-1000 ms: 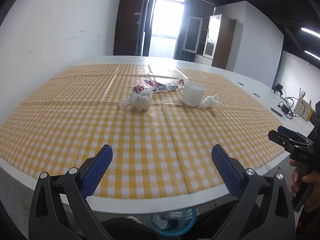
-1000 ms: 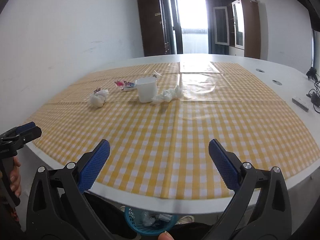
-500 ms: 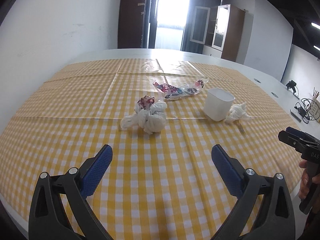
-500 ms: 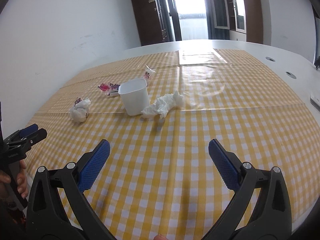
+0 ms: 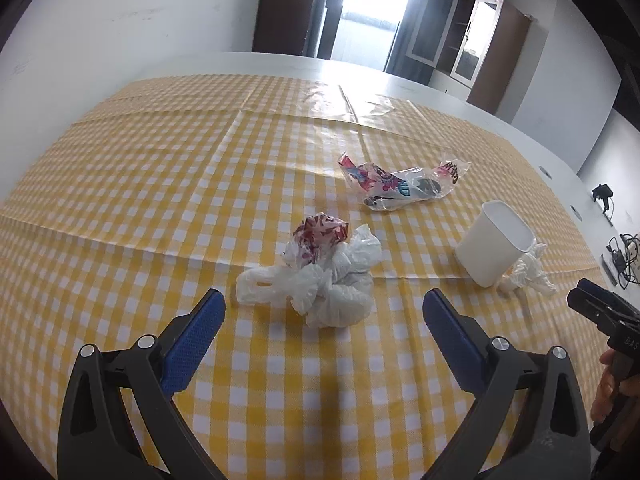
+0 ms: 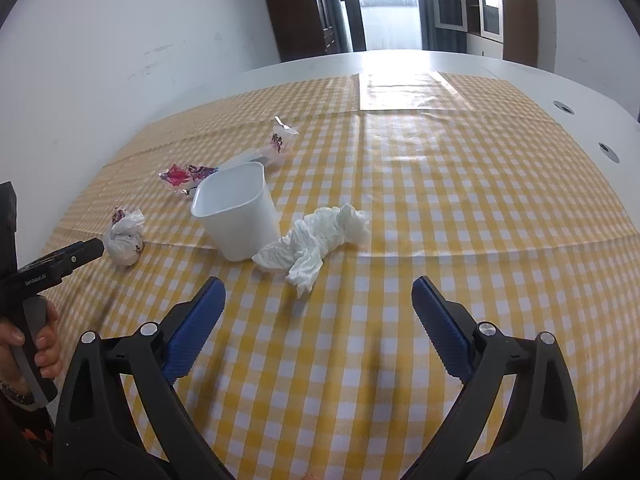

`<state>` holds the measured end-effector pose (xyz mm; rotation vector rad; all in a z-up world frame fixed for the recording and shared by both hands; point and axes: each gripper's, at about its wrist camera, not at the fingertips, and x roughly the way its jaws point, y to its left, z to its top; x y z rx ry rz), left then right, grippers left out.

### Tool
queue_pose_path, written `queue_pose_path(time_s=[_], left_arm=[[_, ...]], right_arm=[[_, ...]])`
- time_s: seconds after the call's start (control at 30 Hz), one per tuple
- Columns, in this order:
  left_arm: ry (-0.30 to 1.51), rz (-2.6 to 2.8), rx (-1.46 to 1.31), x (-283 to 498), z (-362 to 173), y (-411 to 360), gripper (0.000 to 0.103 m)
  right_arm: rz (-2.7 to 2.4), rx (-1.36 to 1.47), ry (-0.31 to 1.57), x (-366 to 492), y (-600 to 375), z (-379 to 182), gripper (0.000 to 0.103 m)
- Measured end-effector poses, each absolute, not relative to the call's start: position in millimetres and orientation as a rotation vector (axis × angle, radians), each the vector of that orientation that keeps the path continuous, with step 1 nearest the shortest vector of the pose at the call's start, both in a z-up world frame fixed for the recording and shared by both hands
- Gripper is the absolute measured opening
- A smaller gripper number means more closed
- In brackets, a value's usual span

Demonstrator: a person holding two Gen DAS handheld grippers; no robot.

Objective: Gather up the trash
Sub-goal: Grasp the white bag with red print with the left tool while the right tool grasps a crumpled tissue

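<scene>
Both grippers are on the approach, neither one holding anything. Left gripper (image 5: 323, 308) stands with its jaws wide apart and empty, aimed down at the knotted white bag (image 5: 320, 276) that lies just beyond its blue pads on the checked cloth of the desk (image 5: 120, 184). Right gripper (image 6: 318, 300) has just been narrowing its jaws a little, yet they are open with nothing between them; the crumpled tissue (image 6: 316, 240) sits just ahead, touching or nearly touching the white cup (image 6: 236, 212). Farther back lies a clear printed wrapper (image 5: 400, 188).

Judging by this, the step in hand is the reach for the first pieces of trash. Next, each gripper would need to come down over its bundle and close on the bulk of it. The tissue wants care, since a sideways nudge may tip the cup. No bin shows in either view.
</scene>
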<state>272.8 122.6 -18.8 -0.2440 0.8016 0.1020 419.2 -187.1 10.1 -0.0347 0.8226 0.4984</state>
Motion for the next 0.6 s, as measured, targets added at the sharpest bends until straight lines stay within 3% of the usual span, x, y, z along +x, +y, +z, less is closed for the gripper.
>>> queue_pose_path(time_s=[0.07, 0.17, 0.23, 0.27, 0.3, 0.4, 0.5, 0.6], left_arm=[[0.818, 0.107, -0.216, 283, -20, 121, 0.097], [0.837, 0.103, -0.197, 296, -20, 119, 0.096], [0.847, 0.101, -0.188, 300, -21, 119, 0.095], [0.854, 0.104, -0.179, 302, -23, 118, 0.093], [0.862, 0.104, -0.176, 303, -24, 119, 0.086], [0.876, 0.081, -0.176, 305, -26, 117, 0.071], [0.877, 0.042, -0.157, 305, -28, 112, 0.049], [0.853, 0.047, -0.141, 298, -25, 110, 0.043]], right_arm=[[0.509, -0.051, 0.854, 430, -179, 5, 0.077], [0.502, -0.062, 0.883, 443, -171, 0, 0.058], [0.510, -0.062, 0.905, 450, -168, -3, 0.051], [0.508, -0.063, 0.916, 452, -166, -5, 0.042], [0.509, -0.067, 0.923, 452, -165, -7, 0.031], [0.516, -0.086, 0.932, 450, -161, -9, 0.010], [0.529, -0.085, 0.920, 445, -159, -7, 0.005], [0.530, -0.096, 0.885, 429, -168, 2, 0.005]])
